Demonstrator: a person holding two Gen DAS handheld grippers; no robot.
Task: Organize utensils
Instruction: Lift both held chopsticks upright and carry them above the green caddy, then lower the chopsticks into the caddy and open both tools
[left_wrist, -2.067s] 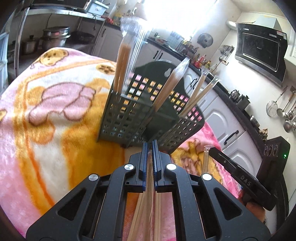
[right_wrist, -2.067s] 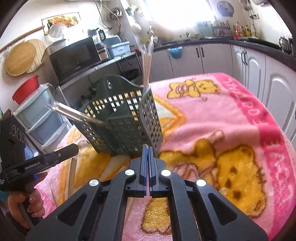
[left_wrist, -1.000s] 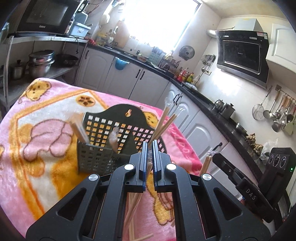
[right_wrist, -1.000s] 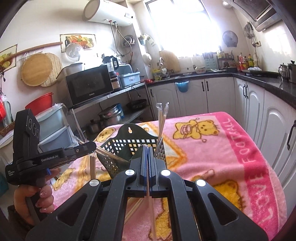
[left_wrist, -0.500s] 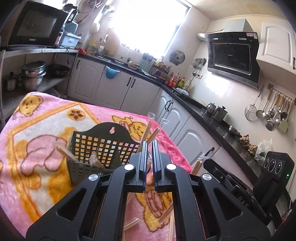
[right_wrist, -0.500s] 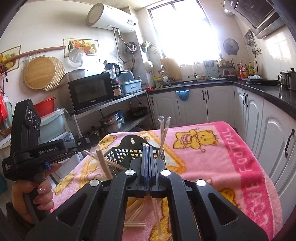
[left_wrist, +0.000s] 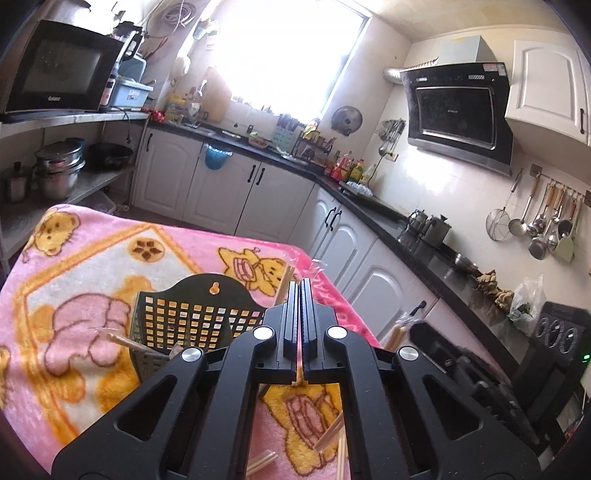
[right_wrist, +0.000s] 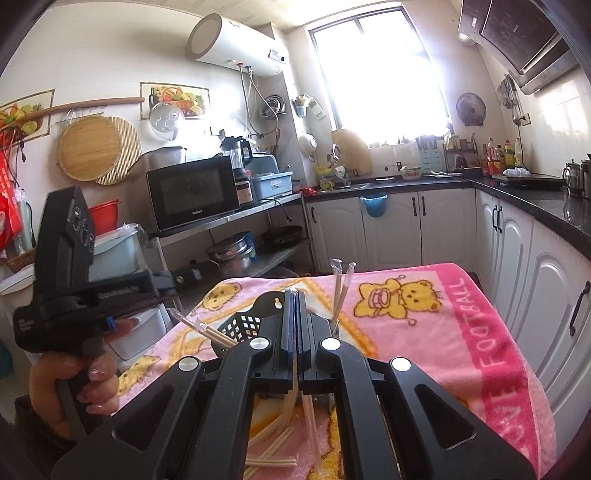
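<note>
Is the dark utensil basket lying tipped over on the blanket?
No: the dark utensil basket stands upright on the pink blanket, with wrapped chopsticks sticking up out of it.

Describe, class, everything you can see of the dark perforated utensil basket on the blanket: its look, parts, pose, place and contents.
The utensil basket is dark green-grey, plastic by its look, with square-holed grid walls and a taller arched back panel with a keyhole hanging slot. It stands upright on the pink cartoon-bear blanket, just beyond the grippers, which partly hide it. Several wrapped chopsticks stand or lean inside it, some upright at one end, others slanting out over the opposite rim. Its base and front wall are hidden.
</note>
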